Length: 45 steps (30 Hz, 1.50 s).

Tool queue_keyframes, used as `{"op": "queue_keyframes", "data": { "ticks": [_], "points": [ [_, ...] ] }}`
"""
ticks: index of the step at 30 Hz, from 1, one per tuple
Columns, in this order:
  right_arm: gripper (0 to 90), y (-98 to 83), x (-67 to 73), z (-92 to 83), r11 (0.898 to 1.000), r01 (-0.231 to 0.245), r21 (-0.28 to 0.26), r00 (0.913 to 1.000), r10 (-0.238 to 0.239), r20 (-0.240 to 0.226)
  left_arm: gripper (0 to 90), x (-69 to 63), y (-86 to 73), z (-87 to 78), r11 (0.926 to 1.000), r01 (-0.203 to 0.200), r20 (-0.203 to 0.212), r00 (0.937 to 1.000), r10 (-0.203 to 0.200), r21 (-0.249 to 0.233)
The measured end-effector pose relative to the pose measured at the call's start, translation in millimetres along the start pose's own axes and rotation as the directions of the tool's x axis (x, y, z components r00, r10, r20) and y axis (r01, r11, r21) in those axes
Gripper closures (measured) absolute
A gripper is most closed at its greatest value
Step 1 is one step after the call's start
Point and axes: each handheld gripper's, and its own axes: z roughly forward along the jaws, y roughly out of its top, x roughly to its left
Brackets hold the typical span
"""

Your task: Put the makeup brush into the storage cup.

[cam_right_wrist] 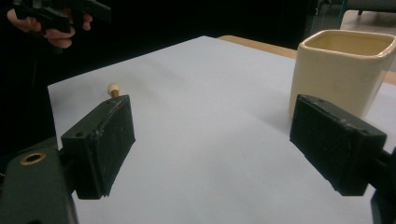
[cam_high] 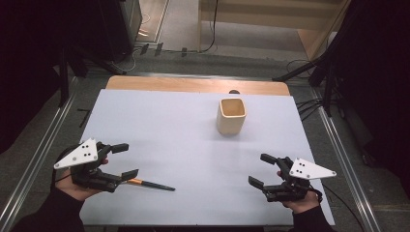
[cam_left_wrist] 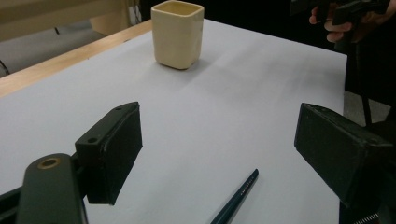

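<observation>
A cream square cup (cam_high: 231,116) stands upright at the back right of the white sheet (cam_high: 169,130). A dark pencil (cam_high: 151,184) with an orange band lies flat near the front left. My left gripper (cam_high: 126,160) is open just above the sheet, its lower jaw over the pencil's eraser end. In the left gripper view the pencil (cam_left_wrist: 236,198) lies between the wide-apart jaws of the left gripper (cam_left_wrist: 219,149), with the cup (cam_left_wrist: 177,32) far ahead. My right gripper (cam_high: 258,169) is open and empty at the front right. The right gripper (cam_right_wrist: 210,144) faces the cup (cam_right_wrist: 343,70) and the pencil's eraser tip (cam_right_wrist: 112,88).
The sheet covers a wooden table whose bare edge (cam_high: 193,85) shows at the back. Metal rails (cam_high: 343,154) run along both sides. Cables and stand legs lie on the floor behind. The person's other hand (cam_left_wrist: 345,18) shows at the left gripper view's top right.
</observation>
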Motion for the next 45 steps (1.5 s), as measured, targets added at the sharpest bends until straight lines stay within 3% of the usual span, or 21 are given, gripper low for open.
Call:
{"op": "queue_keyframes", "data": {
  "ticks": [8,12,16,17,23,24,25,30,34,37,41,42,43,45],
  "points": [
    [14.5,-0.8,0.1,1.7,1.0,-0.005,0.016,1.0,0.005,-0.003,16.1,5.7,10.8,4.0,0.9957,-0.045,0.029,0.9987,0.043,0.081],
    [14.5,-1.3,0.6,2.7,1.0,0.002,0.028,1.0,-0.002,-0.002,16.2,9.4,15.8,7.9,0.9879,-0.071,0.045,0.9969,0.065,0.138],
    [14.4,-1.5,0.3,2.4,1.0,0.0,0.027,1.0,0.0,-0.002,16.2,11.9,21.7,14.0,0.9757,-0.126,0.078,0.9905,0.113,0.179],
    [14.4,-1.5,0.3,2.4,1.0,0.0,0.027,1.0,0.0,-0.002,16.2,11.9,21.7,14.0,0.9757,-0.126,0.078,0.9905,0.113,0.179],
    [14.5,-1.7,-0.1,1.7,1.0,-0.004,0.028,1.0,0.004,0.0,16.2,15.1,29.9,25.2,0.9485,-0.183,0.118,0.9804,0.158,0.258],
    [14.5,-1.6,-0.1,1.7,1.0,-0.005,0.028,1.0,0.005,0.0,16.2,15.1,29.9,25.2,0.9485,-0.183,0.118,0.9804,0.158,0.258],
    [14.5,-1.7,-0.2,1.8,1.0,-0.005,0.028,1.0,0.005,-0.001,16.2,15.7,30.9,28.3,0.9346,-0.199,0.137,0.9768,0.165,0.295],
    [14.5,-1.9,-0.4,1.5,1.0,-0.006,0.028,1.0,0.006,-0.002,16.6,17.1,30.9,36.1,0.8919,-0.245,0.183,0.9651,0.187,0.38],
    [14.5,-2.1,-0.6,1.1,0.999,-0.01,0.031,1.0,0.01,0.0,17.0,17.2,31.7,42.8,0.8622,-0.267,0.217,0.9579,0.189,0.43],
    [14.5,-2.2,-0.8,1.1,0.999,-0.011,0.032,0.9999,0.011,0.0,17.0,16.7,33.3,47.8,0.8263,-0.301,0.24,0.9484,0.207,0.476],
    [14.5,-2.4,-1.0,1.2,0.999,-0.013,0.036,0.9999,0.013,0.0,17.0,15.7,34.4,53.6,0.7964,-0.317,0.262,0.9429,0.206,0.515],
    [14.5,-2.5,-1.2,1.2,0.999,-0.012,0.036,0.9999,0.012,0.001,17.1,15.7,34.8,54.8,0.7913,-0.317,0.268,0.9423,0.201,0.523],
    [14.5,-2.4,-1.1,1.3,0.999,-0.013,0.037,0.9999,0.013,0.002,17.1,15.7,34.8,54.8,0.7913,-0.317,0.268,0.9423,0.201,0.523],
    [14.5,-2.6,-1.2,1.4,0.999,-0.013,0.037,0.9999,0.013,0.002,17.1,16.0,36.0,56.9,0.7785,-0.324,0.277,0.9399,0.199,0.538]
  ]
}}
